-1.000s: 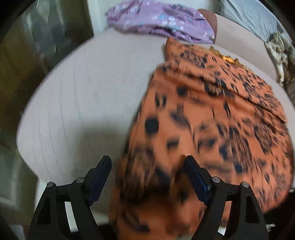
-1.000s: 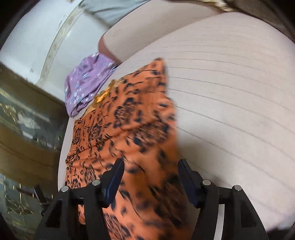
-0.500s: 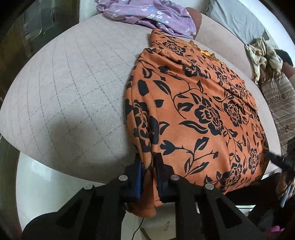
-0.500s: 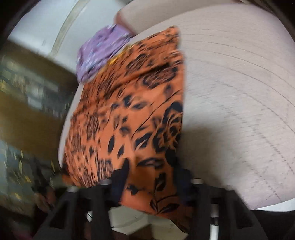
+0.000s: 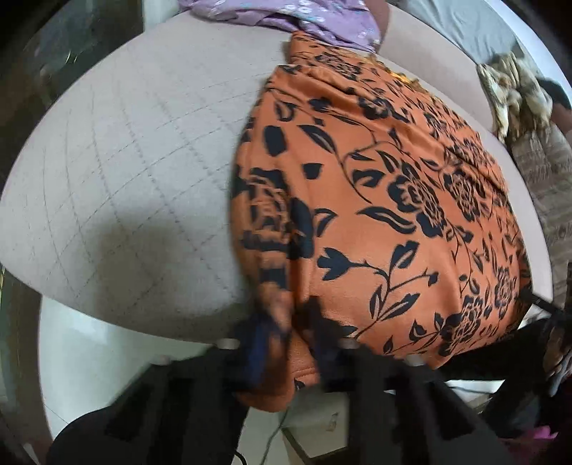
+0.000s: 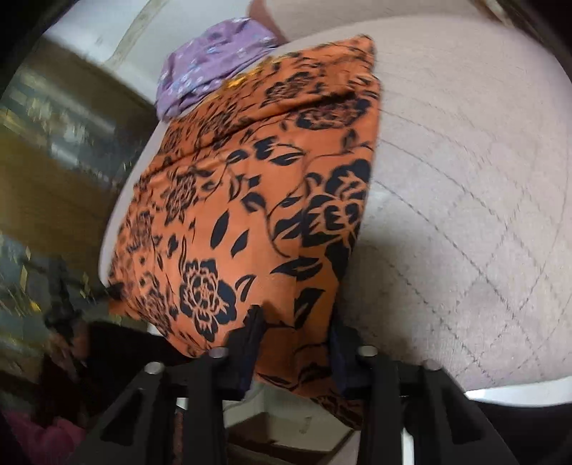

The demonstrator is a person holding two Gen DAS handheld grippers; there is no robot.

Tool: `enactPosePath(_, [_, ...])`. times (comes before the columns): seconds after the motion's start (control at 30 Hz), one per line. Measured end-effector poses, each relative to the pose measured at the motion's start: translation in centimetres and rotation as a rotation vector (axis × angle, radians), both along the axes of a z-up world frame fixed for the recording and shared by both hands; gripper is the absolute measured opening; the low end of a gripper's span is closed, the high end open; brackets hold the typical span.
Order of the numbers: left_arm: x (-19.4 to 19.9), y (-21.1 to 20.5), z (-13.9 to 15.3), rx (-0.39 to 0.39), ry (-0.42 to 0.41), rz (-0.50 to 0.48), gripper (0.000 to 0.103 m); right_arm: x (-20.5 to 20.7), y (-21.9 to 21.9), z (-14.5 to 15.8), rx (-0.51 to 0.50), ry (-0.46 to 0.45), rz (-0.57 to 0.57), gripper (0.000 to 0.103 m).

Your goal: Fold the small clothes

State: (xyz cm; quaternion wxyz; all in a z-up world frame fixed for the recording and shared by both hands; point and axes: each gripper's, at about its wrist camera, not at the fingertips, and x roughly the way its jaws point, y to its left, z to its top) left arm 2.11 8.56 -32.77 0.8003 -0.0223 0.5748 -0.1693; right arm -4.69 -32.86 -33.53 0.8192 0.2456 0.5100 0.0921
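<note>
An orange garment (image 5: pixel 411 214) with black flowers lies spread on a quilted beige cushion (image 5: pixel 125 186), its near hem hanging over the front edge. My left gripper (image 5: pixel 289 336) is shut on the garment's near left corner. In the right wrist view the same garment (image 6: pixel 250 196) fills the left half. My right gripper (image 6: pixel 296 339) has its jaws around the near right corner, still some way apart; I cannot tell if the pads press the cloth.
A purple flowered garment (image 5: pixel 304 14) lies at the cushion's far end, also in the right wrist view (image 6: pixel 214 60). A crumpled beige cloth (image 5: pixel 514 82) and patterned fabric (image 5: pixel 550 171) sit far right. Bare cushion (image 6: pixel 482 214) lies to the right of the garment. A white base and floor lie below the edge.
Both grippers came down to the garment's near hem. The left jaws closed on the left corner. The right jaws narrowed around the right corner.
</note>
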Motion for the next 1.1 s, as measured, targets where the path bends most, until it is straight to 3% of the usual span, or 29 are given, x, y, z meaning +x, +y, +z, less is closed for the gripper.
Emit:
enactPosePath(0.07, [0.1,0.8,0.2,-0.044,0.018,0.016,0.009,0.2,0.6,0.4,-0.039,-0.015,0.018,0.01])
enactPosePath(0.2, [0.2,0.4,1.8,-0.078,-0.008,-0.011,0.009,0.6,0.5,2.3,0.02,-0.103,0.015,0.009])
enactPosePath(0.37, [2.3,0.6,6.7,-0.198,-0.092,-0.038,0.009,2.1,-1.9,5.6,0.177,-0.231,-0.048,0.009])
enactPosePath(0.5, [7.9,-0.6,10.2,-0.242,-0.142,-0.032,0.009,5.4,-5.1,7.2,0.286,-0.311,-0.141,0.009])
enactPosePath(0.63, [16.5,-4.1,12.0,-0.248,-0.193,0.024,0.009,11.6,-10.7,6.6,0.394,-0.355,-0.331,0.009])
enactPosePath(0.7, [21.4,-6.3,11.2,-0.243,-0.223,0.09,0.012,15.0,-12.9,5.0,0.435,-0.316,-0.405,0.013])
enactPosePath(0.73, [23.7,-7.5,10.2,-0.193,-0.245,0.158,0.016,17.4,-13.9,3.5,0.472,-0.269,-0.438,0.013])
enactPosePath(0.8, [26.0,-7.7,7.9,-0.112,-0.213,0.277,0.022,20.8,-15.4,1.0,0.437,-0.181,-0.522,0.021])
enactPosePath(0.87, [26.2,-7.6,5.8,-0.095,-0.164,0.361,0.022,21.9,-16.7,-1.1,0.436,-0.158,-0.597,0.022])
enactPosePath(0.93, [23.6,-7.7,5.9,-0.112,-0.246,0.394,0.022,21.5,-17.5,-2.6,0.497,-0.136,-0.67,0.025])
enactPosePath(1.0, [20.6,-8.8,6.9,-0.046,-0.345,0.398,0.03,21.2,-17.4,-2.3,0.518,-0.143,-0.689,0.028])
enactPosePath(1.03, [18.8,-9.7,7.4,-0.016,-0.387,0.382,0.039,21.4,-16.8,-1.0,0.484,-0.182,-0.66,0.028])
enactPosePath(1.1, [17.0,-11.6,7.9,-0.022,-0.416,0.348,0.047,21.7,-14.7,1.9,0.343,-0.248,-0.582,0.028])
